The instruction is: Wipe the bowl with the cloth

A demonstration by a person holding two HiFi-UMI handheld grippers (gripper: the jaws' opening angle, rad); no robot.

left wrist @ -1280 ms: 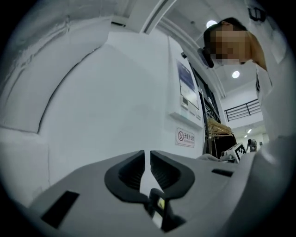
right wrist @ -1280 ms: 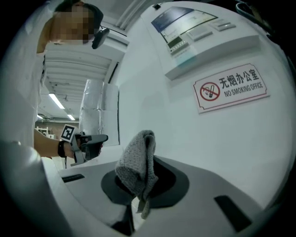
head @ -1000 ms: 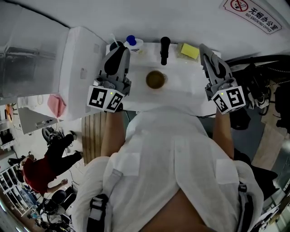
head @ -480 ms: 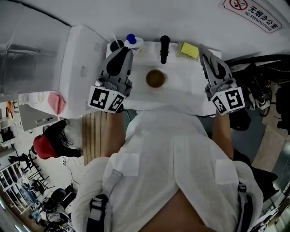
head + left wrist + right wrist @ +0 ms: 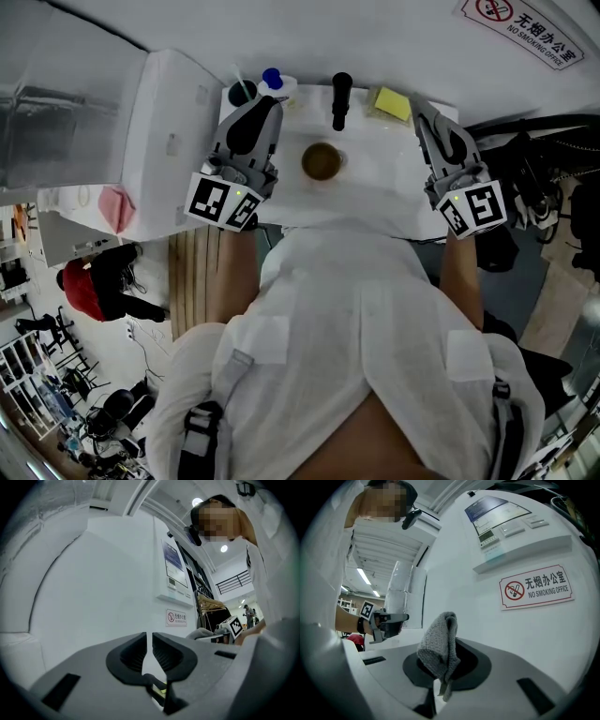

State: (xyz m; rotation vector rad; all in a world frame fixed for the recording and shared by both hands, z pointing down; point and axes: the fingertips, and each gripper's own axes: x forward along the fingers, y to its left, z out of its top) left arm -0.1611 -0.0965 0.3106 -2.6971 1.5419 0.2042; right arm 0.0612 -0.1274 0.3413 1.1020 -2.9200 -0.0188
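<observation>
The wall sign [image 5: 536, 592] reads "无烟办公室 NO SMOKING OFFICE". One round brownish bowl [image 5: 322, 163] sits on the white counter [image 5: 375, 192] between your two grippers, touched by neither. Your right gripper [image 5: 419, 98] pinches one grey knitted cloth [image 5: 440, 648]. Your left gripper [image 5: 152, 637] is empty, its ribbed jaws a thin slit apart.

You have one bowl [image 5: 322, 164] between your left gripper [image 5: 255, 111] and right gripper [image 5: 424, 105], one cloth [image 5: 440, 651] in the right gripper, and one sponge [image 5: 389, 103] just beside it.
</observation>
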